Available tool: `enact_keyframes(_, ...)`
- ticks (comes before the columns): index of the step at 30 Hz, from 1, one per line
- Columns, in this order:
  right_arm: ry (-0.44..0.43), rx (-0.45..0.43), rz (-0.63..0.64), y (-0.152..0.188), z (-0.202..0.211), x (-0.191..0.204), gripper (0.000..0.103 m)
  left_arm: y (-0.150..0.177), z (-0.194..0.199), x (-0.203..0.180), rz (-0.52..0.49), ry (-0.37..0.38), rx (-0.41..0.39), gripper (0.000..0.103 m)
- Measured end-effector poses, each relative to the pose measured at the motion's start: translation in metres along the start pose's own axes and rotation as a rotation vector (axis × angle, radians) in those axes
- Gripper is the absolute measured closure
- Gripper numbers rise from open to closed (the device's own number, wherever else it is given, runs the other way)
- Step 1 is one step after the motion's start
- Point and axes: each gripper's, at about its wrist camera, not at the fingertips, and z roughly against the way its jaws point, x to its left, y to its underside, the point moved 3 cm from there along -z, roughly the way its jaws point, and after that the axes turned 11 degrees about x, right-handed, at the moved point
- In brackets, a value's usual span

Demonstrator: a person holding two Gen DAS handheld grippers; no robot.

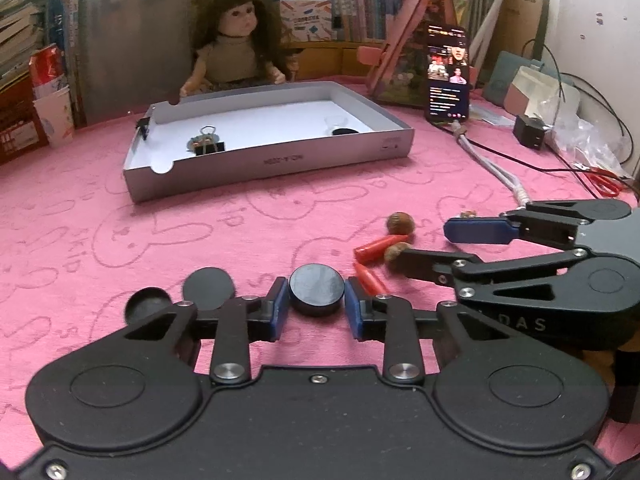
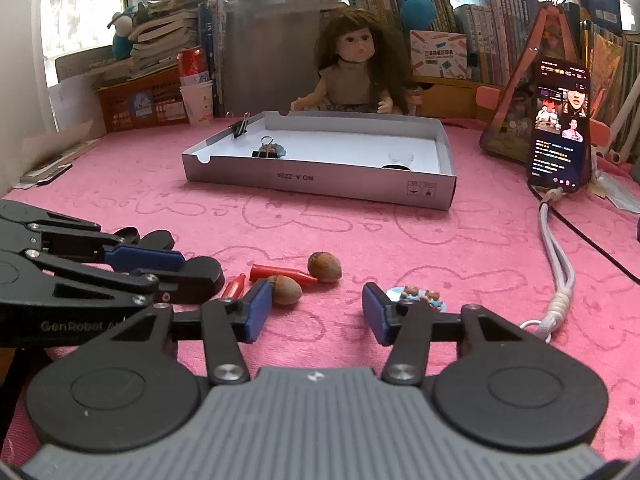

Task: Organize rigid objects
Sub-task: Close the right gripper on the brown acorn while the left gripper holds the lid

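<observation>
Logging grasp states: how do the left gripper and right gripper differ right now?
The left gripper is shut on a black disc; the right gripper stands open with only pink cloth between its pads. The right gripper's left pad sits beside a hazelnut. Both have blue pads and black linkages.

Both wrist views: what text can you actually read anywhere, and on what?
"NO.A-ZZZ4", printed upside down, on the grey box's front wall.
"GenRobot A", cut off, on the left claw's body.
"DAS", partly hidden, on the right claw's body.
Phone screen, book spines, red can: too small or blurred.
</observation>
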Motion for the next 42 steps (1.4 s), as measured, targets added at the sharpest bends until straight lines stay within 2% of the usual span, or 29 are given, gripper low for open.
enact_keyframes(15,0.017,-0.010,0.038,0.000,-0.010,0.010,0.045,0.001,0.003,0.013,0.022,-0.022,0.002,0.074)
enact_keyframes(20,0.017,-0.017,0.031,0.001,-0.010,0.011,0.057,0.001,0.003,0.012,0.021,-0.019,0.003,0.074)
enact_keyframes(24,0.011,-0.020,0.016,-0.001,-0.009,0.010,0.075,0.001,0.002,0.013,0.023,-0.022,0.009,0.074)
enact_keyframes(27,0.011,-0.022,0.022,-0.001,-0.008,0.011,0.078,0.001,0.002,0.012,0.023,-0.022,0.008,0.074)
enact_keyframes(40,0.010,-0.027,0.029,0.000,-0.005,0.013,0.078,0.002,0.001,0.010,0.023,-0.024,0.004,0.074)
enact_keyframes(42,0.009,-0.028,0.026,0.000,-0.005,0.013,0.072,0.001,0.001,0.010,0.023,-0.025,0.002,0.073)
